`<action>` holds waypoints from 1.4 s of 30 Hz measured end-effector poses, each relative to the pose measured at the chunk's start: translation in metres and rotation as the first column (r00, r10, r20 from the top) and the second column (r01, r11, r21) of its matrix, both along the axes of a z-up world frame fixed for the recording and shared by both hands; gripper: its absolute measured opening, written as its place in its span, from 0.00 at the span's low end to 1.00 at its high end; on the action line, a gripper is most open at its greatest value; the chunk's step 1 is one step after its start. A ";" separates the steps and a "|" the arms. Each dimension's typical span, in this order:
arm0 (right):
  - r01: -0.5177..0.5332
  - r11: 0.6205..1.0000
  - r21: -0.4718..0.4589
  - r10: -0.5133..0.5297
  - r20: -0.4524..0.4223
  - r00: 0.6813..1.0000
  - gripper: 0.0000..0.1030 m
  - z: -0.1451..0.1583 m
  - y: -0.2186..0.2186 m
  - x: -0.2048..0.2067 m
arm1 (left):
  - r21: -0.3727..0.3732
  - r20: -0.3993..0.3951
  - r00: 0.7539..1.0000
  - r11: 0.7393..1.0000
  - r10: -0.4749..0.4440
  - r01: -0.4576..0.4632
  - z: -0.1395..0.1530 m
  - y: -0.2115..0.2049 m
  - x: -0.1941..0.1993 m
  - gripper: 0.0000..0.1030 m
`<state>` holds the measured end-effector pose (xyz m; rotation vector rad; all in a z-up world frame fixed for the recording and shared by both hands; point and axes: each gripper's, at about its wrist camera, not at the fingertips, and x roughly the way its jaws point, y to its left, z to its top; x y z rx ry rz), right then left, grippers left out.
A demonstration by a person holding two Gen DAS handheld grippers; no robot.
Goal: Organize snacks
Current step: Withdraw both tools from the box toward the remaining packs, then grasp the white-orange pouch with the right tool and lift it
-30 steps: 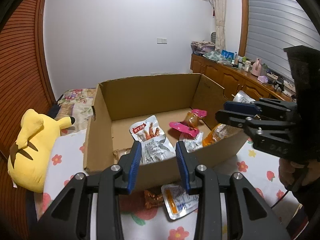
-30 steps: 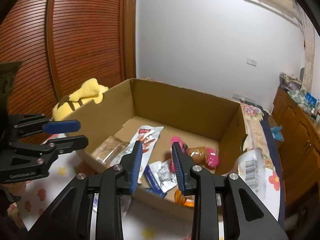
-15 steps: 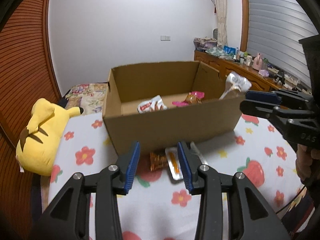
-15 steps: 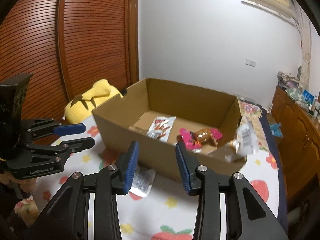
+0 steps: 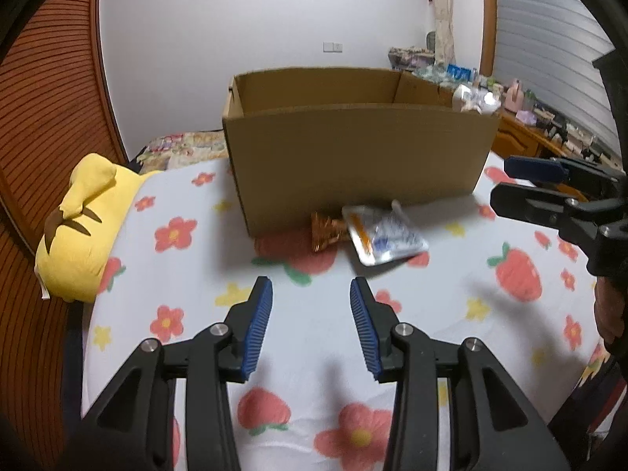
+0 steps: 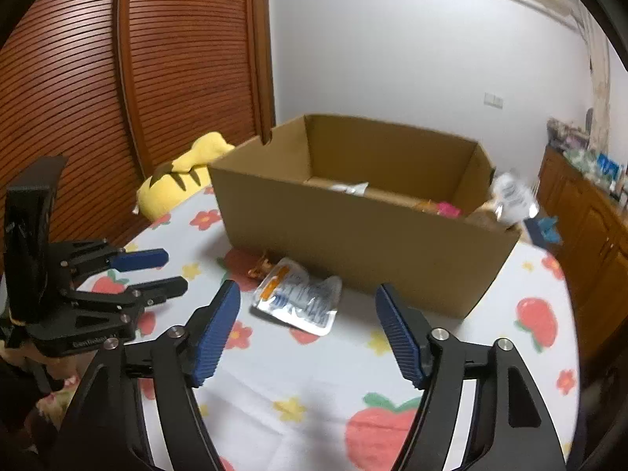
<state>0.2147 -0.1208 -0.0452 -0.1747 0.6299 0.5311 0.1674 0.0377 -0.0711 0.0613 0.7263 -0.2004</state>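
A cardboard box [image 5: 353,153] [image 6: 353,231] stands on the flowered sheet with several snack packets inside. A silver packet [image 5: 382,235] [image 6: 298,296] and a small orange-brown wrapped snack [image 5: 325,231] [image 6: 261,265] lie on the sheet against the box's near wall. Another silver packet [image 6: 510,196] [image 5: 471,98] pokes over the box's right corner. My left gripper [image 5: 310,310] hovers short of the loose snacks, jaws opening, nothing between them. My right gripper [image 6: 308,325] hangs just before the silver packet, jaws opening wide, empty.
A yellow plush toy [image 5: 82,227] [image 6: 184,176] lies at the bed's left edge beside a wooden slatted wardrobe [image 6: 157,78]. A wooden dresser [image 6: 588,212] with small items runs along the right wall. A hand [image 5: 608,314] holds the right gripper's handle.
Both grippers have pulled back from over the box and sunk toward the sheet. The right jaws have spread much wider; the left ones slightly. The box interior has dropped mostly out of sight.
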 end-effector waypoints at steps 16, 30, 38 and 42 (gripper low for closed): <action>-0.014 0.998 -0.054 0.008 -0.118 0.993 0.78 -0.052 0.034 0.053 | -0.014 -0.025 0.999 1.000 0.021 -0.022 -0.010 0.018 -0.012 0.41; 0.020 0.997 -0.071 -0.034 -0.212 0.977 0.80 -0.078 0.038 0.092 | -0.027 -0.030 0.999 0.999 0.026 -0.027 -0.011 0.020 -0.016 0.41; -0.022 0.995 -0.099 -0.001 -0.217 0.976 0.81 -0.080 0.045 0.089 | -0.035 -0.039 0.999 0.999 0.027 -0.029 -0.015 0.020 -0.016 0.41; -0.046 0.991 -0.125 0.018 -0.217 0.976 0.71 -0.080 0.047 0.082 | -0.038 -0.041 0.999 0.999 0.027 -0.029 -0.015 0.021 -0.018 0.41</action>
